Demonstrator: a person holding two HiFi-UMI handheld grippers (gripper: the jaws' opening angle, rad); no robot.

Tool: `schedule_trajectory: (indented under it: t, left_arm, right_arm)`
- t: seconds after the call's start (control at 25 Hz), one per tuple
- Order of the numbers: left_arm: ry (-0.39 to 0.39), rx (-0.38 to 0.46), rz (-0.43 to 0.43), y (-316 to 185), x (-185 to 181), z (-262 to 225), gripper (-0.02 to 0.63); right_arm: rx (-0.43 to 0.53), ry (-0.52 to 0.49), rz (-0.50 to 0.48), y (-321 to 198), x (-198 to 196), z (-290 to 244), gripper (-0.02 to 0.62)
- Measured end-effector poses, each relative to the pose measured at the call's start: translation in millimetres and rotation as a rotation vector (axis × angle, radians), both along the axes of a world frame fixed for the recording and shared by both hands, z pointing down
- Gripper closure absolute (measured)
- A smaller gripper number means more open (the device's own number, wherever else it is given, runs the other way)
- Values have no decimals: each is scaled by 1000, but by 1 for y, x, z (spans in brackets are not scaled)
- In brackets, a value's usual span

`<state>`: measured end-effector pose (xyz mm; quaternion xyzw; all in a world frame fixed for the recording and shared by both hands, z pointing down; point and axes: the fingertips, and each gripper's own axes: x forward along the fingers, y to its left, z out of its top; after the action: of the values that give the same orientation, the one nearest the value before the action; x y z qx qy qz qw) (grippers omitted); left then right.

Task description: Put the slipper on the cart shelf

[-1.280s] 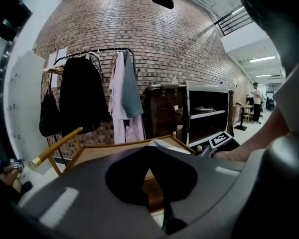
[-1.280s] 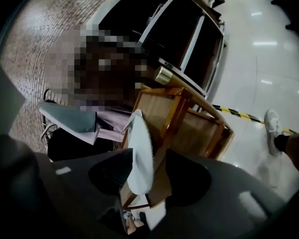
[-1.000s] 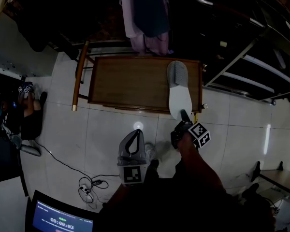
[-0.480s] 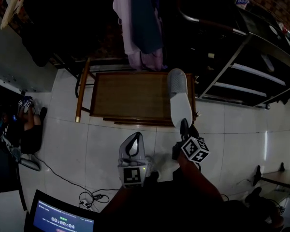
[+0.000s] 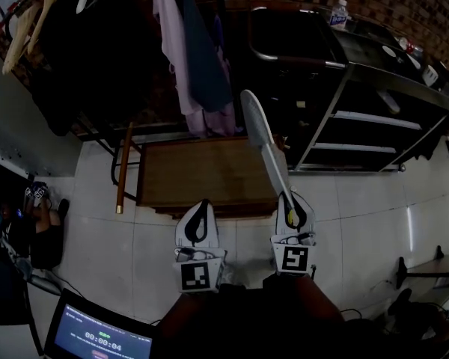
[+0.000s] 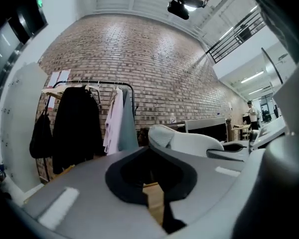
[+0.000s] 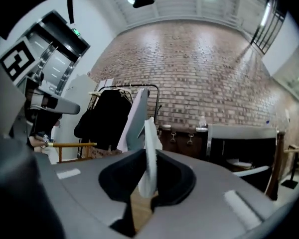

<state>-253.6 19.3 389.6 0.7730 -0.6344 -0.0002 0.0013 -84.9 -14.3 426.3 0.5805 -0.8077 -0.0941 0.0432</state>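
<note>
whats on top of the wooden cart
Only bare wood shows on the cart top; the slipper is held up off it, clamped in the right gripper. Hanging clothes cover the far edge.

This is a loft-style studio dressed as a home. A red brick wall [image 6: 154,63] rises ahead of the left gripper [image 5: 202,204] and right gripper [image 5: 289,204], fronted by a black clothes rail of hanging garments [image 6: 89,123]. A glossy white tiled floor [image 5: 359,208] lies below, and an open laptop showing a timer [image 5: 97,339] sits behind the left gripper.

right tool [image 7: 147,182], jaws just closed on edge-on slipper [image 7: 150,138], brick wall [image 7: 199,73]
</note>
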Motion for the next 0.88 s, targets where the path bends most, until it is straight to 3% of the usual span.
schedule_trajectory:
  t: [0.28,0.4,0.68,0.88]
  left_arm:
    - [-25,62,53,-4,14,-14,591]
    - [-18,74,71,-6,18,-19,591]
    - [23,67,89,-10,22,-19,591]
    - [39,61,87,-12,25,-25,591]
  right_arm:
    - [95,140,3,12,0,-26,554]
    - [121,120,21,13,4,-35,552]
    - [101,190,34,10,11,-27,552]
    - [102,167,41,8,17,-28,552]
